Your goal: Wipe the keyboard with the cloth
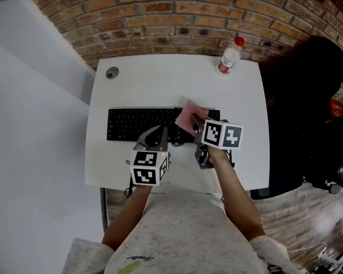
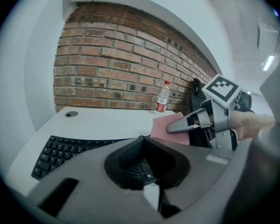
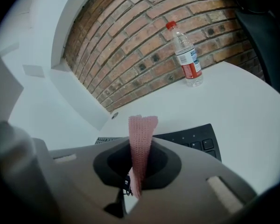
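Right tongs (image 1: pixel 195 128) tight on pink cloth (image 1: pixel 190 117) over keyboard (image 1: pixel 137 124); left tongs (image 1: pixel 161 132) together, empty.

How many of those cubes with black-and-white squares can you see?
2. One marker cube rides on the left tongs, above the table's front edge. The other rides on the right tongs, which grip the pink cloth over the keyboard's right end. None seem hidden.

Left gripper (image 1: pixel 158 136), jaws together; right gripper (image 1: pixel 196 129), jaws tight on cloth (image 1: pixel 188 117)

Nothing legible — shirt script (image 1: pixel 138 259) and bottle label (image 3: pixel 192 70) too blurred.
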### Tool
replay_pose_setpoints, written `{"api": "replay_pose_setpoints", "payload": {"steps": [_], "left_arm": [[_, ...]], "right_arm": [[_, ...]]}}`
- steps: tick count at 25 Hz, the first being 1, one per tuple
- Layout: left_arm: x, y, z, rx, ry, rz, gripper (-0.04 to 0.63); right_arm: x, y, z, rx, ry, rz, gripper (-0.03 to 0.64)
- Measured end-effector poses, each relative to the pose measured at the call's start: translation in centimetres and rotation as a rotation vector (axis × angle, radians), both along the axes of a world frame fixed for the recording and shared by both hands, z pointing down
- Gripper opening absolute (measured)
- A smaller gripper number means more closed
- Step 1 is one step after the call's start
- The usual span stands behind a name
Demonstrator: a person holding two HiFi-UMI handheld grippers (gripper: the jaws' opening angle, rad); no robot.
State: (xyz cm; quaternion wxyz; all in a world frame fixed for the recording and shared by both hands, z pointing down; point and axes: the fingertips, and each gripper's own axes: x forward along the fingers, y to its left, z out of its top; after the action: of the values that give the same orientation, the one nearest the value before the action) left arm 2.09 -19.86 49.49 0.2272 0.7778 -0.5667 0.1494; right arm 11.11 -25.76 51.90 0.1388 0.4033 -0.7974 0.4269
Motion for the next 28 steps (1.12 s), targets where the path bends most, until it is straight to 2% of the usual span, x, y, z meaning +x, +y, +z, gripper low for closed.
{"api": "replay_pose_setpoints", "payload": {"steps": [9,15,28], "left_arm": [[3.6,0.3,0.1,0.012,0.01,0.005,-0.003],[5.2,0.2,-0.2,0.028,0.047,-0.003,-0.003],[5.0,1.0,-0.2,0.024,0.029,-0.03,-0.003]], "right_arm": [[4.2,-0.3,0.8,-0.008,-0.028,0.019,0.018],[6.8,-0.7,1.4,-0.01,-0.031,0.03,0.018],[11.8,-1.0,2.4,-0.014,-0.029,0.074,0.018]]}}
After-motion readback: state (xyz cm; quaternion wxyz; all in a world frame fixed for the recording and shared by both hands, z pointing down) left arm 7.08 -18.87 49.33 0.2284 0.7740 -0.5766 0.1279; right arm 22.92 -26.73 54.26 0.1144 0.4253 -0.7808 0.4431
